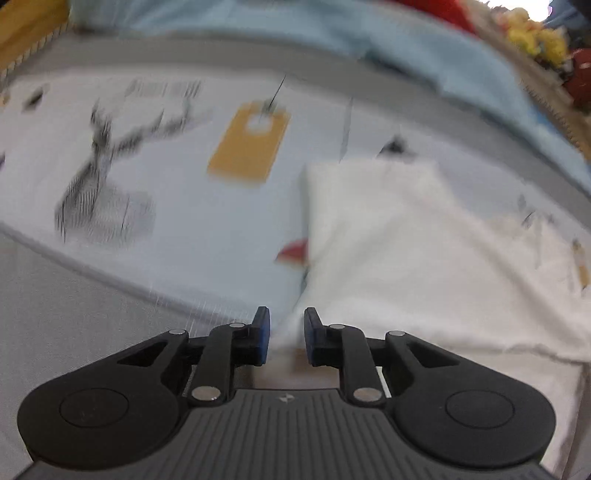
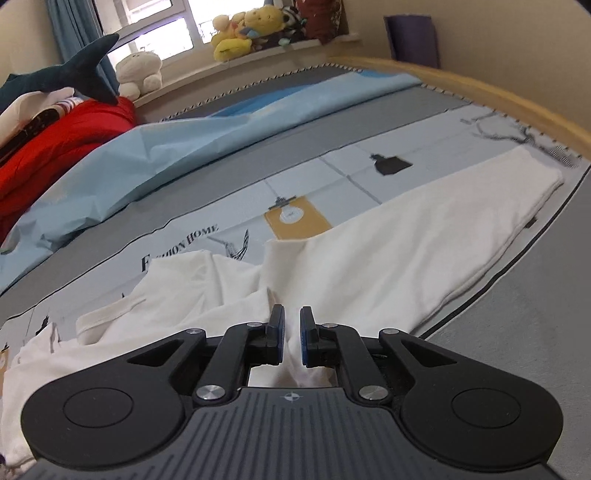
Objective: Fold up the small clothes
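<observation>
A white garment [image 2: 388, 236] lies on a printed bedsheet [image 2: 332, 166], one long folded part reaching to the far right and a crumpled part with a hem at the left. Its fabric rises in a ridge into my right gripper [image 2: 291, 314]. The jaws stand narrowly apart, and the cloth fills the gap between the blue pads [image 2: 279, 332]. In the blurred left wrist view the same white garment [image 1: 406, 240] covers the right half. A peak of it runs up between the pads of my left gripper [image 1: 287, 314], which is closed on the fabric with a small gap.
A light blue sheet [image 2: 184, 140] lies crumpled across the bed behind the garment. A red quilt [image 2: 55, 147] and a shark plush [image 2: 74, 70] sit at the far left. Soft toys [image 2: 251, 29] line the windowsill. The wooden bed frame [image 2: 517, 99] curves along the right.
</observation>
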### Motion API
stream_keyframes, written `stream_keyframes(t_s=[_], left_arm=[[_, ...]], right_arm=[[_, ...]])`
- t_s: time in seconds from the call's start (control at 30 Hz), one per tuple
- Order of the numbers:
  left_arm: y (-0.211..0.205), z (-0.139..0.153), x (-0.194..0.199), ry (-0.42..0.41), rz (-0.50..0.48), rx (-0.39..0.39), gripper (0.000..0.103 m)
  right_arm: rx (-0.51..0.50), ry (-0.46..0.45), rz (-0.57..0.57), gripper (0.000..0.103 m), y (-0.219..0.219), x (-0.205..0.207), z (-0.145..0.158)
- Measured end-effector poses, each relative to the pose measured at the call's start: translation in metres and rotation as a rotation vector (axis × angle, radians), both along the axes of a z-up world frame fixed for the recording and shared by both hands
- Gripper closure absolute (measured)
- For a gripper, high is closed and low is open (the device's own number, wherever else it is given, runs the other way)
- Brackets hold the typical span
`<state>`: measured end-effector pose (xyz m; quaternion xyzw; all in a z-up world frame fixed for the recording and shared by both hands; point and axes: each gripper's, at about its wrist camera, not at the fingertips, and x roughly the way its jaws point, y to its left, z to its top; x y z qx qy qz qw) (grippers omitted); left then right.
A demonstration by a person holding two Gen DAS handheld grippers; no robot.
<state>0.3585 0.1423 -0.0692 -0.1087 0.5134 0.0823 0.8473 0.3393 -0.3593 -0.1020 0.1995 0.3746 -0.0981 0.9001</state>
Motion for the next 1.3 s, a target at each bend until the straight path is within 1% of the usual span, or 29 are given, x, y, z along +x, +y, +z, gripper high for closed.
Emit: stream_keyframes(t_s=[0.07,0.1,0.13,0.17,0.2,0.23,0.3,0.37,0.43,0.47,0.5,0.53,0.57,0.6,0.63,0.67,0.7,0.77,0.83,0.87,0.97,1.1,1.17,1.2,1.27,1.3], left_arm=[[-0.005,0.008,0.000,-0.053,-0.020,-0.018,0.082],[-0.008,0.008,0.000,-0.062,-0.034,-0.035,0.082],[-0.011,0.003,0.001,-0.045,-0.050,-0.048,0.082],[-0.014,-0.006,0.004,0.005,-0.059,-0.039,0.082],[-0.014,-0.017,0.005,0.067,-0.060,-0.021,0.082],[-0.012,-0.026,0.004,0.103,-0.057,-0.018,0.083],[-0.010,-0.024,0.003,0.093,-0.055,-0.013,0.083],[-0.016,-0.009,0.002,0.038,-0.075,0.012,0.082],[-0.021,0.002,0.002,-0.007,-0.095,0.024,0.082],[-0.024,0.003,0.003,-0.013,-0.100,0.014,0.081],[-0.025,0.002,0.005,-0.011,-0.103,0.000,0.081],[-0.027,-0.003,0.005,0.003,-0.108,-0.010,0.081],[-0.032,-0.008,0.005,0.034,-0.110,-0.010,0.080],[-0.032,-0.017,0.007,0.076,-0.109,-0.001,0.078],[-0.032,-0.025,0.008,0.111,-0.110,0.007,0.078],[-0.033,-0.029,0.007,0.118,-0.111,0.010,0.078],[-0.035,-0.028,0.006,0.112,-0.106,0.015,0.078],[-0.038,-0.018,0.005,0.074,-0.100,-0.003,0.076],[-0.042,-0.003,0.003,0.022,-0.104,-0.017,0.070],[-0.044,0.002,0.002,0.003,-0.107,-0.016,0.069],[-0.055,0.011,0.001,-0.036,-0.126,-0.004,0.068],[-0.068,0.008,-0.001,-0.022,-0.146,-0.014,0.068],[-0.070,0.007,-0.001,-0.018,-0.158,0.002,0.068],[-0.069,0.005,0.002,-0.018,-0.159,0.008,0.068],[-0.068,0.005,0.001,-0.018,-0.157,0.011,0.068],[-0.067,0.005,0.001,-0.018,-0.155,0.010,0.068]], right_arm=[[0.051,0.064,0.028,0.090,-0.001,0.006,-0.013],[0.036,0.113,0.030,0.089,0.001,0.009,-0.020],[-0.002,0.157,0.031,0.089,0.003,0.010,-0.027],[-0.020,0.162,0.029,0.089,0.003,0.009,-0.030],[-0.022,0.154,0.020,0.089,0.003,0.009,-0.029],[-0.020,0.139,-0.003,0.090,0.001,0.008,-0.024],[-0.029,0.072,-0.033,0.089,0.000,0.004,-0.011],[-0.041,0.005,-0.005,0.088,0.004,0.002,-0.001],[-0.015,-0.003,0.038,0.088,0.006,0.004,-0.003],[0.013,0.023,0.066,0.088,0.007,0.006,-0.008],[0.028,0.079,0.093,0.088,0.008,0.009,-0.018],[0.007,0.137,0.096,0.088,0.010,0.012,-0.026],[-0.035,0.183,0.081,0.088,0.011,0.012,-0.033],[-0.020,0.168,0.076,0.087,0.008,0.011,-0.033],[0.009,0.159,0.057,0.087,0.003,0.011,-0.029],[0.016,0.144,0.034,0.087,-0.001,0.010,-0.025],[0.011,0.109,0.012,0.087,-0.006,0.008,-0.018],[-0.004,0.056,-0.024,0.084,-0.012,0.003,-0.009],[-0.015,0.023,-0.065,0.082,-0.027,0.002,-0.004],[-0.018,0.012,-0.093,0.082,-0.036,0.001,-0.003],[-0.001,-0.015,-0.197,0.082,-0.075,-0.006,-0.008],[0.027,-0.050,-0.372,0.082,-0.139,-0.016,-0.026],[0.045,-0.070,-0.425,0.082,-0.169,-0.020,-0.038],[0.060,-0.079,-0.457,0.082,-0.184,-0.023,-0.044],[0.116,-0.090,-0.531,0.082,-0.215,-0.032,-0.057],[0.152,-0.110,-0.560,0.083,-0.228,-0.036,-0.062]])
